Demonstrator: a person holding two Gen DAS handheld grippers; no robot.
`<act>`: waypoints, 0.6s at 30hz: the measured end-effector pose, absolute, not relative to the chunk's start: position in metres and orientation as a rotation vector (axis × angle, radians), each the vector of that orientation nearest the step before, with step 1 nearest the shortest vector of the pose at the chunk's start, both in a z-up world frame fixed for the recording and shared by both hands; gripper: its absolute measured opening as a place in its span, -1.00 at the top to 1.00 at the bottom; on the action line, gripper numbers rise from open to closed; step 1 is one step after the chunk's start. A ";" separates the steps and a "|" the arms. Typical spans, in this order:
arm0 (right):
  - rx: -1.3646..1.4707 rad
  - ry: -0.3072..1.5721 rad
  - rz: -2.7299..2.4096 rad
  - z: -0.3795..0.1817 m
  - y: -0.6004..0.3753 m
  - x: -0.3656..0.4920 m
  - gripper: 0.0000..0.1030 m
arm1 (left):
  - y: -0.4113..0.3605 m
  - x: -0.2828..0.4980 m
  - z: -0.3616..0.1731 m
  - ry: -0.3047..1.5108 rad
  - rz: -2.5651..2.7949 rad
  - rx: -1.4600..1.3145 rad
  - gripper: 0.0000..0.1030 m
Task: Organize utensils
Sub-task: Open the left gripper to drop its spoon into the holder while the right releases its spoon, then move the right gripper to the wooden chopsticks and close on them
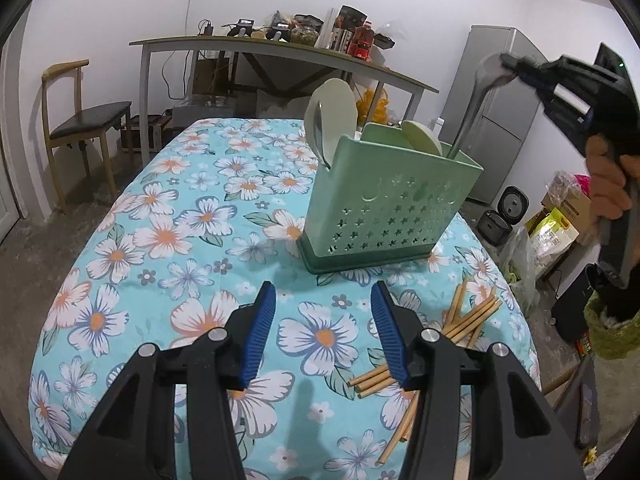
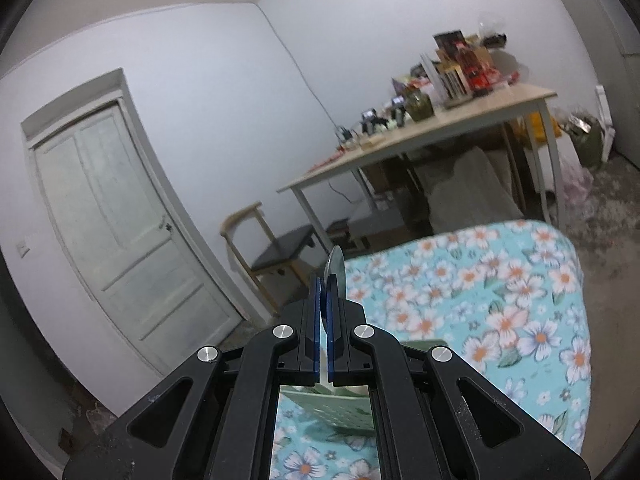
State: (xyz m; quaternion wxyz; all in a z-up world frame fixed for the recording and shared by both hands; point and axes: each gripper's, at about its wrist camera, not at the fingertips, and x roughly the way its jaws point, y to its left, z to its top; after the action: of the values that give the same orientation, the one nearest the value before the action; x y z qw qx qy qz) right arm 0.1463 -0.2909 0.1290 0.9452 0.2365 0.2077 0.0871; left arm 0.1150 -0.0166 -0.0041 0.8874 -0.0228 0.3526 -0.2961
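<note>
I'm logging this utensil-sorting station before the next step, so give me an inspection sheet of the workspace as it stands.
Surface: table with floral cloth.
Job's things: green caddy upright, holding pale green spoons; bamboo chopsticks loose on the cloth.
Clutter: nothing seen on the cloth.
Grippers: left gripper open, empty, above the cloth; right gripper shut on a metal spoon, whose handle reaches down into the caddy.
Cables: one runs down the wall by the back desk.
Surroundings: cluttered desk, wooden chair, door, fridge, bags on the floor.
</note>
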 end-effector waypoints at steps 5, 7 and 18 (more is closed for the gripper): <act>0.487 0.488 0.163 0.106 -0.288 0.154 0.98 | -0.016 0.116 -0.006 0.737 -0.612 -0.052 0.07; 0.481 0.523 0.150 0.098 -0.287 0.157 0.94 | -0.017 0.117 -0.006 0.738 -0.612 -0.053 0.07; 0.474 0.529 0.107 0.095 -0.292 0.148 0.45 | -0.017 0.117 -0.006 0.739 -0.613 -0.048 0.07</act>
State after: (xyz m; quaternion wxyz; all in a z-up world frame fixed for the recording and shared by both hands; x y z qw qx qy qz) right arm 0.1484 -0.2925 0.0952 0.9362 0.2320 0.2587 0.0522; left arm 0.1169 -0.0169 -0.0065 0.8867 -0.0230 0.3555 -0.2947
